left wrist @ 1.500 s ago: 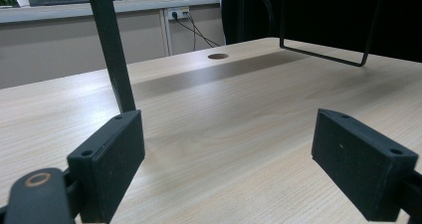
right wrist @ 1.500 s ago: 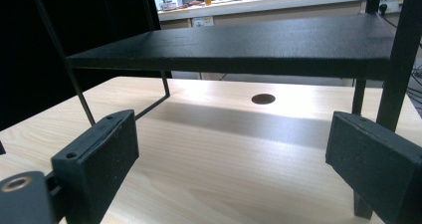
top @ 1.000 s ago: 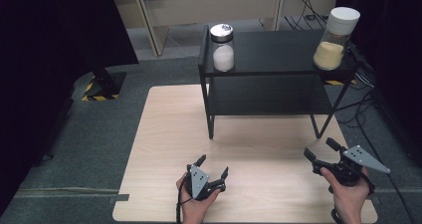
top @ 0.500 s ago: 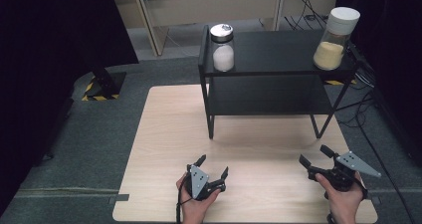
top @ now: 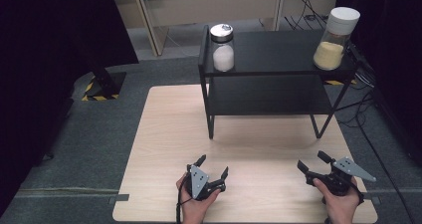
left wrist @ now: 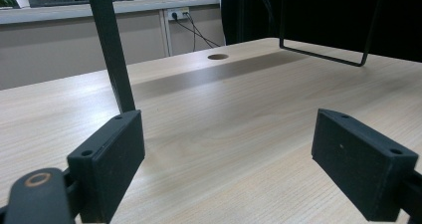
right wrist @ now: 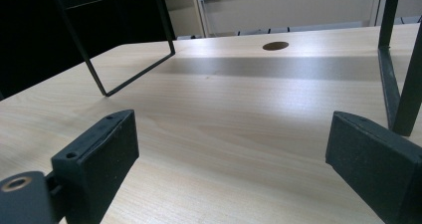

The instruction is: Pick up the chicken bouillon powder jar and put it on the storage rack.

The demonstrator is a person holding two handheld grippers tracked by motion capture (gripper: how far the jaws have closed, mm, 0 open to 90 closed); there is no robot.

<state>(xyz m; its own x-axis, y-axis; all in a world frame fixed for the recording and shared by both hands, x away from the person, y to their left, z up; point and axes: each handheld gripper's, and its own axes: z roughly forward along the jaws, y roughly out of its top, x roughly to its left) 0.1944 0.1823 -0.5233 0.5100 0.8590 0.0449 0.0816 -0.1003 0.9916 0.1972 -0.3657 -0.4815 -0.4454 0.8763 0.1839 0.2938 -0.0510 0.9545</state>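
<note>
Item 1. My left tool (top: 213,170): held low over the near edge of the bench (top: 164,134), jaws spread wide, nothing between them. In the left gripper view the pads (left wrist: 110,159) frame bare wood grain and one leg of the rack.

Item 2. My right tool (top: 312,163): held low at the near right corner of the bench, jaws likewise parted and empty. Its own view looks under the rack toward a cable hole (right wrist: 275,46) in the benchtop.

Item 3. Black two-tier metal rack (top: 278,74): stands on the far half of the bench, well apart from both tools. Lower tier appears bare.

Item 4. Glass jar with silver lid (top: 222,48), part filled with white granules: upright at the left end of the top tier, close to the edge.

Item 5. Tall jar with white lid (top: 336,38), part filled with yellow powder or grain: upright at the right end of the top tier, also near the rim.

Item 6. Hazards, as I judge them. Both jars sit high and near the edges; a reach that clips the rack frame could rock them or push one off. Smooth glass may slip in a grip taken too low or off-centre. The tall jar looks the more likely to tip. The rack posts stand in each tool's straight line forward, so a low approach risks a jaw catching a leg.
</note>
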